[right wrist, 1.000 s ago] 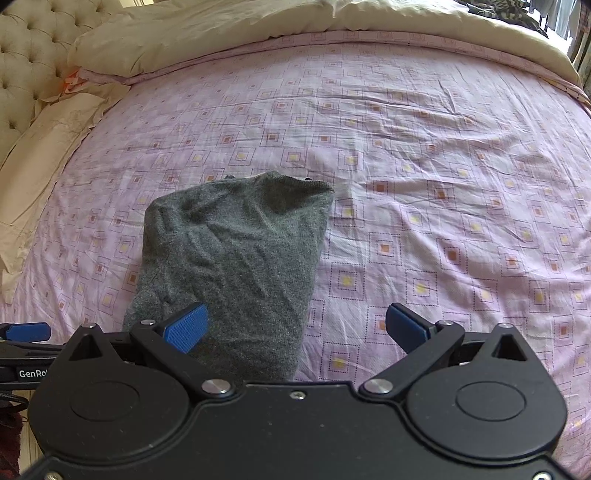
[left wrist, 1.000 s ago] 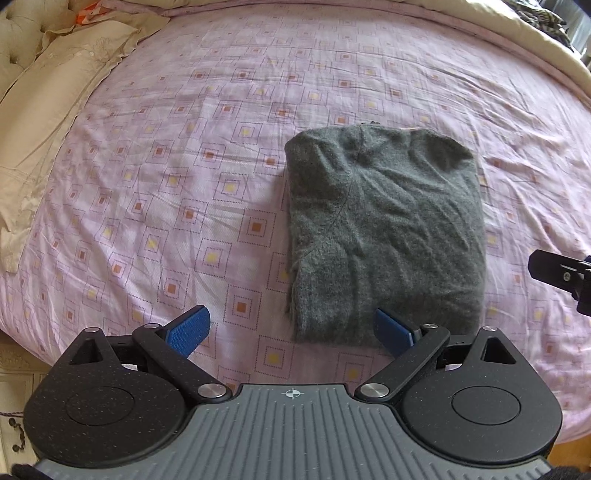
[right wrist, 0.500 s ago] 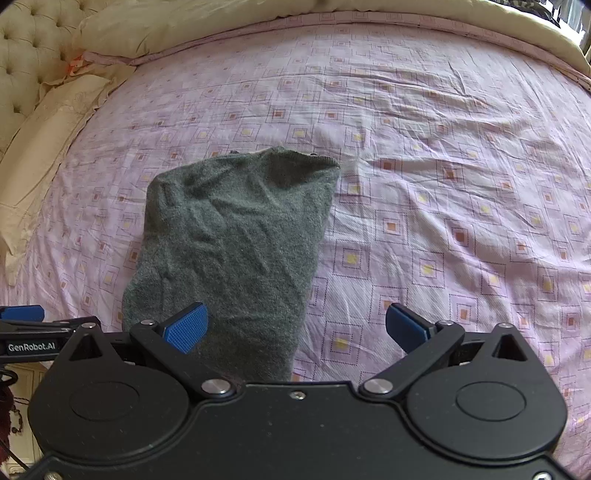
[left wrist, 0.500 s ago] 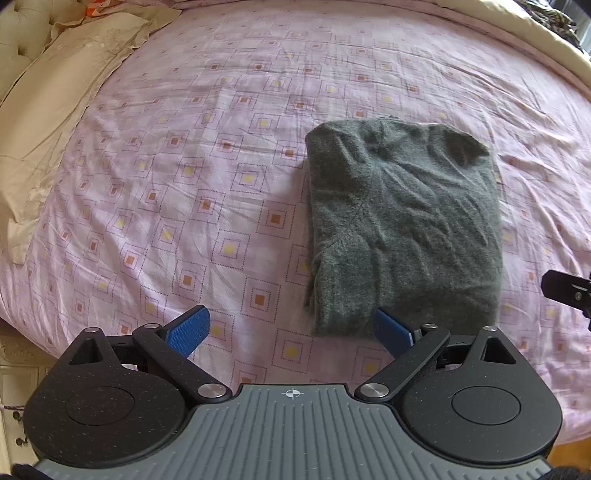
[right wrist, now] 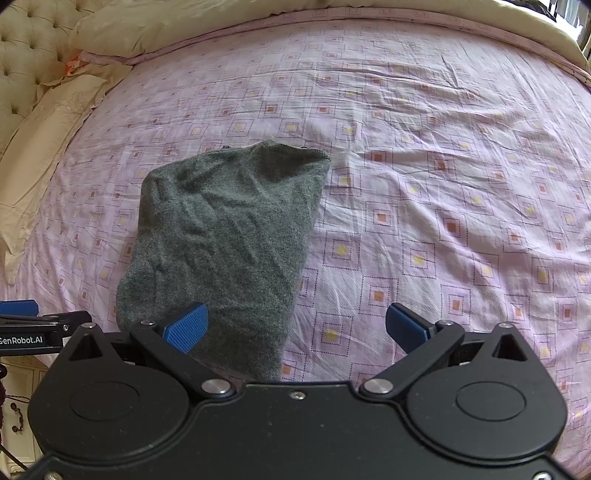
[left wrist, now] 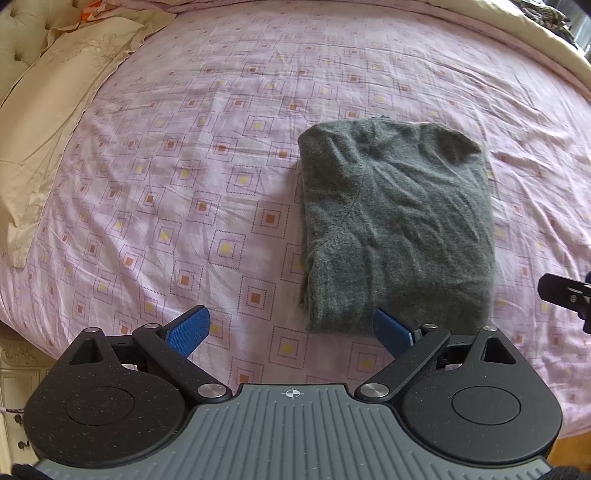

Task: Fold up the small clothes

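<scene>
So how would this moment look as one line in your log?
grey sweater: folded, lying on pink bedspread | left claw: open, empty | right claw: open, empty | neither touching sweater

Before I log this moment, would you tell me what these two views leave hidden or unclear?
- Grey sweater: its near edge, hidden behind the right gripper body in the right wrist view; the layers beneath its top, in both.
- Right gripper in the left wrist view: only a tip, cut by the right edge.
- Dark patterned fabric: cut by the top corner, too small to identify.
- Left gripper: open, empty.
</scene>
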`<act>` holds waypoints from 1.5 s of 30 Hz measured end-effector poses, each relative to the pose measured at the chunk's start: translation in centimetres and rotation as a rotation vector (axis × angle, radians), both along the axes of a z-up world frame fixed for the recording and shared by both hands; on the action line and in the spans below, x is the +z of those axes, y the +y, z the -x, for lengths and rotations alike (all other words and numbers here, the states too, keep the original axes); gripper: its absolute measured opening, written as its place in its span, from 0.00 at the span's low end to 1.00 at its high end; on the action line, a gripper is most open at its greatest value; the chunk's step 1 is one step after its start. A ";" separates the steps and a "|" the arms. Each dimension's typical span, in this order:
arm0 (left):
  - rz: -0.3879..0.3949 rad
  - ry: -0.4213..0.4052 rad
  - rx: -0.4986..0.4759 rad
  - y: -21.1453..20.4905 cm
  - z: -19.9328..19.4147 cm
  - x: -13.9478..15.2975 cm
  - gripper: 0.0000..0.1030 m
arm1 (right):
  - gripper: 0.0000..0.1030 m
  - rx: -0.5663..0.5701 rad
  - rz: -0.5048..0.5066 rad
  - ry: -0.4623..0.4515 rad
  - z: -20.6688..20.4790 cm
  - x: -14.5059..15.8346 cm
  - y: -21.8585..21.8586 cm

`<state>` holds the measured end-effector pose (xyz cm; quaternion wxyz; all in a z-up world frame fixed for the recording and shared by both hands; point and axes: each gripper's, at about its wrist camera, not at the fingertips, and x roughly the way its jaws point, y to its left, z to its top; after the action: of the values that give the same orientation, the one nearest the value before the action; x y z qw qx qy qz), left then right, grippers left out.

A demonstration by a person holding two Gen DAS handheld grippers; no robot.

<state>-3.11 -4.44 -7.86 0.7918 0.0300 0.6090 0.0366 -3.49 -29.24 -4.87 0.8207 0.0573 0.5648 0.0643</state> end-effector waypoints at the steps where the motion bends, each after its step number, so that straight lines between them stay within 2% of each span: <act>1: -0.001 -0.001 -0.002 0.0 0.0 0.1 0.93 | 0.99 0.002 -0.001 -0.001 0.0 0.0 0.1; 45: 0.001 -0.005 -0.019 -0.3 0.7 0.4 0.93 | 0.99 0.013 -0.014 -0.017 0.3 0.6 0.8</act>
<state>-3.80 -4.77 -7.47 0.7936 0.0352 0.6067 0.0286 -3.80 -28.43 -4.28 0.8248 0.0587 0.5576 0.0740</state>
